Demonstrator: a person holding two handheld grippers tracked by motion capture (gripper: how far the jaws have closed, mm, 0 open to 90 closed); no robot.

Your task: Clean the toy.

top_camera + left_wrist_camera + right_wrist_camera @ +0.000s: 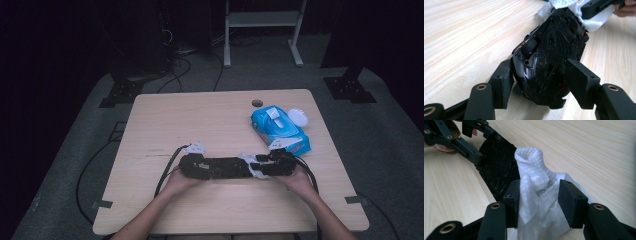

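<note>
Near the front edge of the wooden table [165, 120], the left gripper [537, 77] has its jaws half closed on a black computer mouse [551, 57], both pads pressing its sides as it lies upside down on the wood. Just beside it, the right gripper [539, 195] stands with jaws parted around a crumpled white wipe [536, 185] that touches the mouse; its left pad touches the wipe, the right stands slightly off. Farther back sits a blue wipes pack [279, 129].

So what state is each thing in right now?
Mouse: upside down on the table, clamped between the left gripper pads.
Wipe: crumpled, lying against the mouse, between the right gripper jaws.
Right gripper: open, pads not squeezing.
Wipes pack: flap lifted.
</note>
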